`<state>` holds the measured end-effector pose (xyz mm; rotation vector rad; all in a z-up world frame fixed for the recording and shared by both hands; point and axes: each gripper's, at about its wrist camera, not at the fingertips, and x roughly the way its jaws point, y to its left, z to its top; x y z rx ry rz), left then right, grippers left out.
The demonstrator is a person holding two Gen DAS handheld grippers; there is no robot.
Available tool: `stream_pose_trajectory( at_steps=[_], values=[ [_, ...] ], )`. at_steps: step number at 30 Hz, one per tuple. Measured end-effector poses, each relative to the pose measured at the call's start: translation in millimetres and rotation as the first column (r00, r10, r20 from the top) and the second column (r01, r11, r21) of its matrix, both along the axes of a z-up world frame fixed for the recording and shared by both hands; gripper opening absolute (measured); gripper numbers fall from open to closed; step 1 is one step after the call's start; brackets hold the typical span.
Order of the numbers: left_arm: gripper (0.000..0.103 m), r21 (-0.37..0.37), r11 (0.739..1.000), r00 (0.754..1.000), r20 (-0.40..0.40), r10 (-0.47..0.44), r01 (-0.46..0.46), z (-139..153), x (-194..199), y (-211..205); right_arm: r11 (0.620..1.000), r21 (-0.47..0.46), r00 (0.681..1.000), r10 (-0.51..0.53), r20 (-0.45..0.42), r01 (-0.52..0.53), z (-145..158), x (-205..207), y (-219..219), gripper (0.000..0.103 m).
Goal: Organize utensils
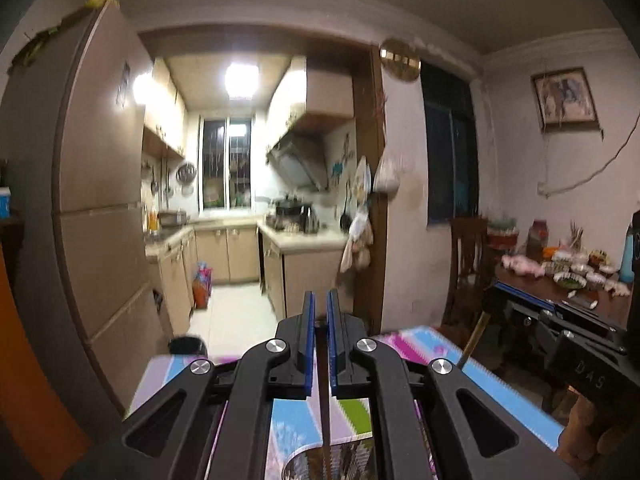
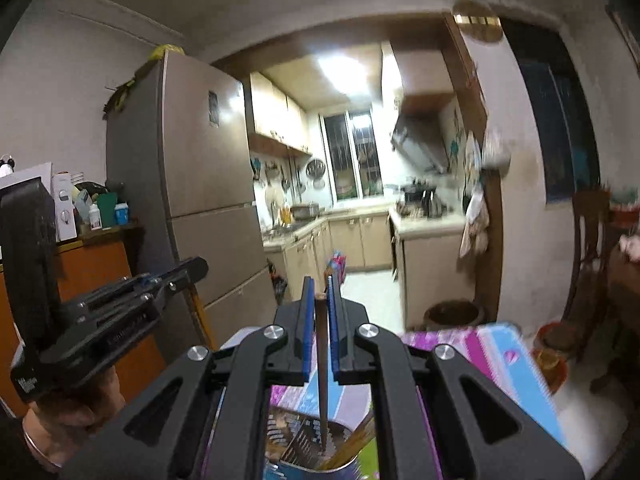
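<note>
My left gripper [image 1: 320, 306] is shut on a thin dark chopstick [image 1: 325, 400] that runs down between its blue pads [image 1: 309, 340] into a shiny metal holder [image 1: 332, 462] at the bottom edge. My right gripper [image 2: 320, 292] is likewise shut on a brown chopstick [image 2: 322, 360] whose lower end stands in the perforated metal holder [image 2: 304, 446], beside several other chopsticks [image 2: 354, 444]. Each gripper shows in the other's view: the right gripper [image 1: 491, 300] with its chopstick [image 1: 472, 340], the left gripper [image 2: 196, 271] with its chopstick [image 2: 202, 314].
The holder stands on a table with a pink, blue and green cloth [image 1: 420, 344]. Ahead are a tall fridge [image 2: 192, 184] and a kitchen doorway [image 1: 240, 308]. A dining table with bowls [image 1: 576, 276] and a chair [image 1: 466, 264] stand right; an orange cabinet [image 2: 96, 272] left; a floor jar [image 2: 452, 314].
</note>
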<state>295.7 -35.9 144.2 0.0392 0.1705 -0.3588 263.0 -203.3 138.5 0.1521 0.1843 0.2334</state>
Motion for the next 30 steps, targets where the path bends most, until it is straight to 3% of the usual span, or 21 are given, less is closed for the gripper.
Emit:
stream_pose_trajectory(
  at_steps=[5,8,10,12,15,16,17,18,19,20,22,27,29,30],
  values=[
    [0.007,0.017,1.000,0.996,-0.087,0.018,-0.017,-37,17,1,1.000,0.023,0.995,0.008,-0.095,-0.006,-42,16,6,0.005],
    [0.010,0.035,0.999,0.995,-0.095,0.022,-0.019,-43,15,1,1.000,0.031,0.990,0.004,-0.142,0.000,-56,21,5,0.007],
    [0.016,0.035,0.999,0.996,-0.079,0.032,-0.029,-38,9,3,0.999,0.038,0.990,-0.012,-0.144,0.017,-55,19,0,0.015],
    [0.026,0.017,0.999,0.998,-0.047,0.046,-0.046,-26,-4,11,0.998,0.049,0.993,-0.030,-0.113,0.036,-44,8,-7,0.019],
    [0.051,-0.010,0.997,0.997,0.021,0.077,-0.077,-6,-31,23,0.996,0.064,0.998,-0.055,-0.032,0.057,-19,-21,-22,0.027],
    [0.065,-0.008,0.996,0.995,0.051,0.089,-0.088,1,-42,27,0.996,0.069,0.998,-0.063,-0.007,0.063,-11,-31,-27,0.032],
    [0.074,-0.001,0.993,0.990,0.083,0.118,-0.118,7,-56,30,0.995,0.072,0.997,-0.075,0.019,0.074,-2,-43,-32,0.041],
    [0.076,0.010,0.987,0.980,0.120,0.159,-0.162,14,-73,33,0.993,0.074,0.994,-0.097,0.048,0.093,8,-62,-37,0.047],
    [0.082,0.021,0.981,0.972,0.144,0.186,-0.190,19,-86,35,0.991,0.073,0.991,-0.113,0.071,0.108,15,-77,-40,0.063],
    [0.098,0.034,0.974,0.962,0.169,0.214,-0.223,22,-101,36,0.990,0.069,0.986,-0.131,0.104,0.124,21,-96,-42,0.082],
    [0.099,0.047,0.958,0.940,0.213,0.267,-0.283,23,-139,40,0.985,0.039,0.972,-0.174,0.158,0.170,29,-139,-40,0.098],
    [0.099,0.070,0.967,0.961,0.145,0.234,-0.246,-4,-215,42,0.960,-0.020,0.934,-0.266,0.239,0.278,14,-229,-20,0.098],
    [0.099,0.106,0.946,0.952,0.035,0.304,-0.306,-23,-238,39,0.960,-0.019,0.941,-0.270,0.203,0.279,2,-247,-15,0.098],
    [0.099,0.104,0.948,0.953,0.026,0.301,-0.302,-28,-244,38,0.959,-0.020,0.947,-0.275,0.163,0.282,-8,-256,-11,0.098]
  ],
)
